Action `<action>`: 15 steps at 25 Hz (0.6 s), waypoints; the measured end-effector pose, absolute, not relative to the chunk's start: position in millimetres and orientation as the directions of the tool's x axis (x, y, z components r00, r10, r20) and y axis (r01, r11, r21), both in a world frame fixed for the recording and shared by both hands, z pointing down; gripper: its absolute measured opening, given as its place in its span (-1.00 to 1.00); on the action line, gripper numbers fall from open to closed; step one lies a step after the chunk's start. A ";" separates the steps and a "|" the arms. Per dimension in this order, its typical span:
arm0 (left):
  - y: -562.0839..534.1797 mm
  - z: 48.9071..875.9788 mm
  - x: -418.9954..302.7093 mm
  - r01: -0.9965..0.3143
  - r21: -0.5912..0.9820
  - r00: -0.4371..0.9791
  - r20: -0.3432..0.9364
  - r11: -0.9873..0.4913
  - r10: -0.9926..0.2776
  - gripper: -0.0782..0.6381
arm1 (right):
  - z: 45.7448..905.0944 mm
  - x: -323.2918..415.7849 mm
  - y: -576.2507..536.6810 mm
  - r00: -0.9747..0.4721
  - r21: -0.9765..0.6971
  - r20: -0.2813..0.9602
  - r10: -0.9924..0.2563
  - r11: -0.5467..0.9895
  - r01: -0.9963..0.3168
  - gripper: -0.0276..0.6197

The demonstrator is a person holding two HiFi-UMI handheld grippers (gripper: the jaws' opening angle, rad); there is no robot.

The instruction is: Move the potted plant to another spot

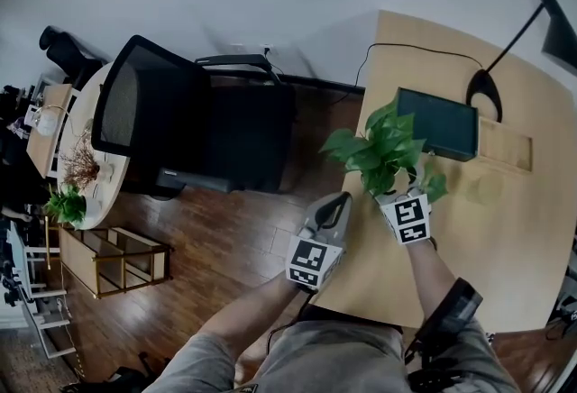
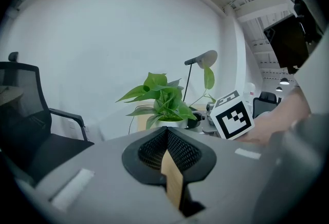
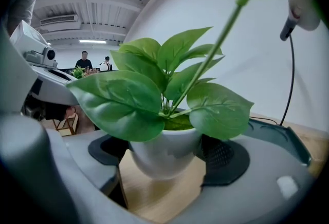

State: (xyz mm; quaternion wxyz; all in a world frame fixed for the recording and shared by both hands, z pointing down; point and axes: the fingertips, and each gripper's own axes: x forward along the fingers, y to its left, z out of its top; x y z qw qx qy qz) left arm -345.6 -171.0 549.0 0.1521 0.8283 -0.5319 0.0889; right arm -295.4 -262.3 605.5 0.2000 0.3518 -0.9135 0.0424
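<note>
white pot (image 3: 163, 152) in right gripper (image 3: 165, 160) jaws, leaf-covered in head view

No words, numbers or brand names are showing legibly anywhere. The only signs are showing on the cubes of the left gripper (image 1: 340, 200) and right gripper (image 1: 397, 193): each is carrying a black-and-white square marker (image 1: 311, 258), and these are displaying block patterns, not letters or digits.

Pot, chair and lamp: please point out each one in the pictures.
Pot (image 3: 164, 153): right gripper view, white front wall.
Chair (image 1: 243, 139): head view, seat.
Lamp (image 1: 488, 75): head view, top of the base.
</note>
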 end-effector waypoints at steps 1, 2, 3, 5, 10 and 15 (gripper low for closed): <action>-172.8 551.1 -346.4 -0.908 0.158 0.418 0.307 -0.388 -0.855 -0.80 | 610.3 -296.1 -264.4 -0.671 0.062 0.398 -0.626 0.748 -0.661 0.48; -173.9 553.8 -347.2 -0.908 0.159 0.419 0.309 -0.388 -0.854 -0.80 | 614.8 -297.0 -266.0 -0.669 0.061 0.402 -0.625 0.748 -0.661 0.49; -174.3 557.2 -347.7 -0.907 0.161 0.421 0.318 -0.390 -0.849 -0.80 | 618.8 -298.0 -267.2 -0.668 0.059 0.408 -0.623 0.748 -0.661 0.49; -174.9 564.2 -347.1 -0.904 0.167 0.428 0.340 -0.394 -0.837 -0.80 | 626.6 -298.6 -269.5 -0.664 0.056 0.421 -0.618 0.748 -0.661 0.48; -181.7 573.2 -342.1 -0.900 0.176 0.436 0.337 -0.399 -0.835 -0.80 | 642.4 -296.4 -269.8 -0.664 0.043 0.437 -0.606 0.752 -0.658 0.49; -182.3 581.2 -338.8 -0.899 0.179 0.438 0.344 -0.400 -0.831 -0.80 | 645.7 -298.0 -266.7 -0.669 0.049 0.442 -0.598 0.761 -0.647 0.48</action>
